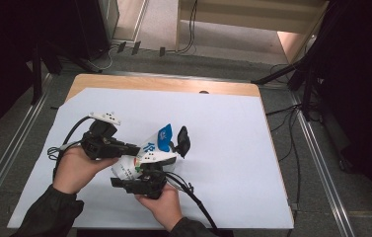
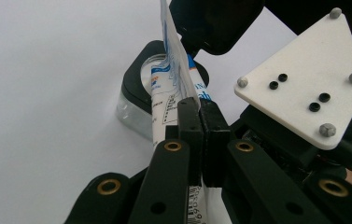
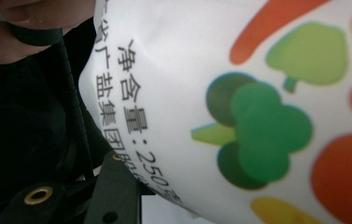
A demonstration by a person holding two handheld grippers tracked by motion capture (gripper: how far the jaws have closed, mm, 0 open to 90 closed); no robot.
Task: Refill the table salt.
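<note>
**Thin grip on a tilted pouch over a small jar**

High view: the soft white plastic pouch with blue print and vegetable pictures (image 1: 146,154) hangs tilted between both grippers, slightly left of the middle of the white-covered tabletop (image 1: 233,148). The left gripper (image 1: 133,149) comes in from nine o'clock and the right gripper (image 1: 141,173) from six o'clock. The blue top end (image 1: 165,137) points toward one o'clock, next to a black lid-like piece (image 1: 182,141).

Left gripper view: the jaws are pressed together on a thin edge of the pouch (image 2: 176,84). Beyond them, at twelve o'clock, sits a clear round jar with a black rim (image 2: 134,95), with the pouch's end over its mouth. Such a narrow pinch could slip, and the pouch would drop or swing and knock the jar over.

Right gripper view: the pouch's printed face (image 3: 239,107) crowds the lens, with one jaw visible at seven o'clock; I cannot tell whether these jaws are clamped. If they are loose, the weight may fall on the left pinch alone, and any contents could spill beside the jar.
</note>
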